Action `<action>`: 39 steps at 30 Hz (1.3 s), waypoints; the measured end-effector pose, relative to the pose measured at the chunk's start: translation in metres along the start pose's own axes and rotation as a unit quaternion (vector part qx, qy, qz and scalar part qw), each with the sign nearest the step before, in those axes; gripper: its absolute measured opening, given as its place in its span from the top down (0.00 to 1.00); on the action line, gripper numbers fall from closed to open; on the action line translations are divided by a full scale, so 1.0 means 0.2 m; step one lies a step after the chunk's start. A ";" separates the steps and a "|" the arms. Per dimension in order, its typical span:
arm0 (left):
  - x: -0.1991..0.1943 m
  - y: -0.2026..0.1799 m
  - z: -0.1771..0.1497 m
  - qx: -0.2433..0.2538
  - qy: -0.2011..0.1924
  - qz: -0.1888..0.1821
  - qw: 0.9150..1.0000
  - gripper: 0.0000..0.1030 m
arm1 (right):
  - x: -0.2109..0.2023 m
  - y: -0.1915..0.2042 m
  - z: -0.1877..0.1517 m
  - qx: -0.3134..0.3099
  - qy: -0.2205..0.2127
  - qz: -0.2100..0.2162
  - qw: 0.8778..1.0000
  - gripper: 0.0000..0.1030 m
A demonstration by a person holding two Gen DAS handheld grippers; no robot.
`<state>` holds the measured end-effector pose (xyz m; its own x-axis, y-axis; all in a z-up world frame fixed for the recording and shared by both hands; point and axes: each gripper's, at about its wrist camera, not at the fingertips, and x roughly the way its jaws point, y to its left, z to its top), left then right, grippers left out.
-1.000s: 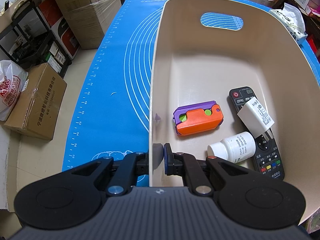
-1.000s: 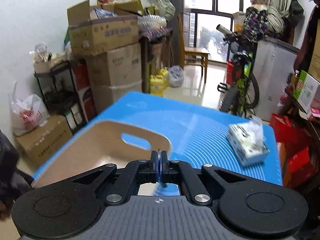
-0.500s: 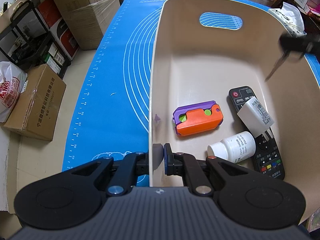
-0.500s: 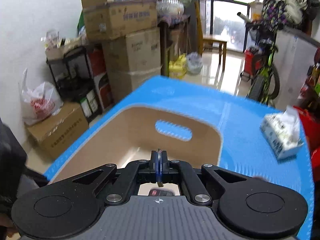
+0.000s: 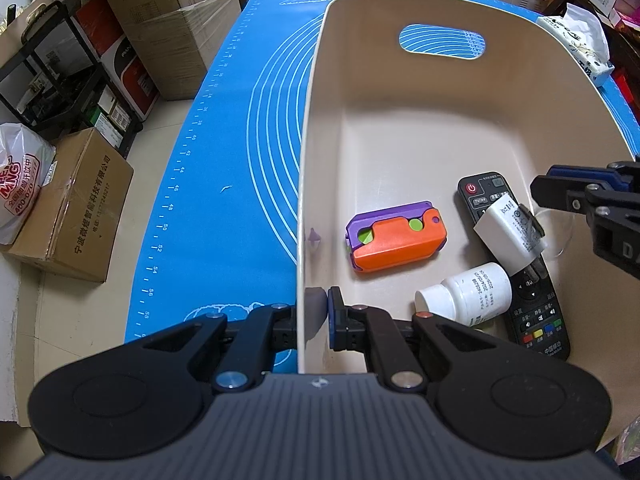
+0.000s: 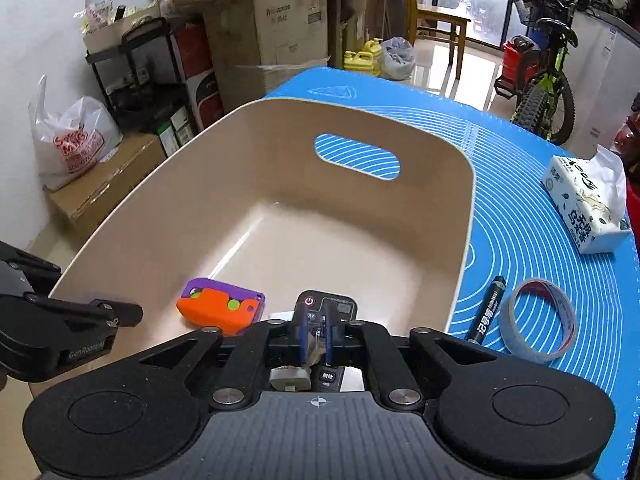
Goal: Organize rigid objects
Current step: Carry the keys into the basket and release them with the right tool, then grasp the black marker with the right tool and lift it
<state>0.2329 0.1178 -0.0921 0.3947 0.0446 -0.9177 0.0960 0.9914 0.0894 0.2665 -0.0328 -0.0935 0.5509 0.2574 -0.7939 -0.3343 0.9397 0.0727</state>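
My left gripper [image 5: 316,308] is shut on the near left wall of the beige bin [image 5: 308,160]. Inside the bin lie an orange and purple toy [image 5: 396,240], a black remote [image 5: 520,280], a white charger [image 5: 508,236] resting on the remote, and a white bottle [image 5: 468,296]. My right gripper [image 6: 316,336] hangs low over the remote [image 6: 328,304] and charger [image 6: 290,378]. Its jaws are opening, and a thin clear ring [image 5: 570,232] sits loosely between them. In the left wrist view the right gripper [image 5: 546,184] enters from the right edge.
On the blue mat [image 6: 520,160] right of the bin lie a black marker [image 6: 486,314], a tape roll [image 6: 536,320] and a tissue pack [image 6: 584,204]. Cardboard boxes [image 5: 64,208] and a rack stand on the floor to the left. A bicycle [image 6: 540,76] is behind the table.
My right gripper has come down over the bin and tilted downward, and its jaws have parted around the thin ring. The left gripper has stayed on the bin wall.
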 end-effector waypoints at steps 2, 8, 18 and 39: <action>0.00 0.00 0.00 0.000 0.000 0.000 1.000 0.91 | -0.03 -0.01 0.00 -0.002 -0.007 0.009 1.000 0.55; 0.00 0.00 0.00 -0.001 0.000 0.001 1.000 0.91 | -0.17 -0.08 0.03 0.006 -0.040 0.000 0.999 0.35; 0.00 -0.01 0.00 0.000 0.000 0.001 1.000 0.91 | -0.36 -0.43 0.07 0.084 -0.094 -0.053 0.991 0.29; 0.00 0.00 0.00 0.000 0.002 -0.002 1.000 0.91 | 0.15 -0.77 -0.18 0.191 0.033 -0.050 0.980 0.33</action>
<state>0.2332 0.1172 -0.0917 0.3908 0.0405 -0.9196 0.0973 0.9916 0.0851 0.3065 -0.1781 -0.1504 0.5109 0.1572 -0.8452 0.0361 0.9783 0.2038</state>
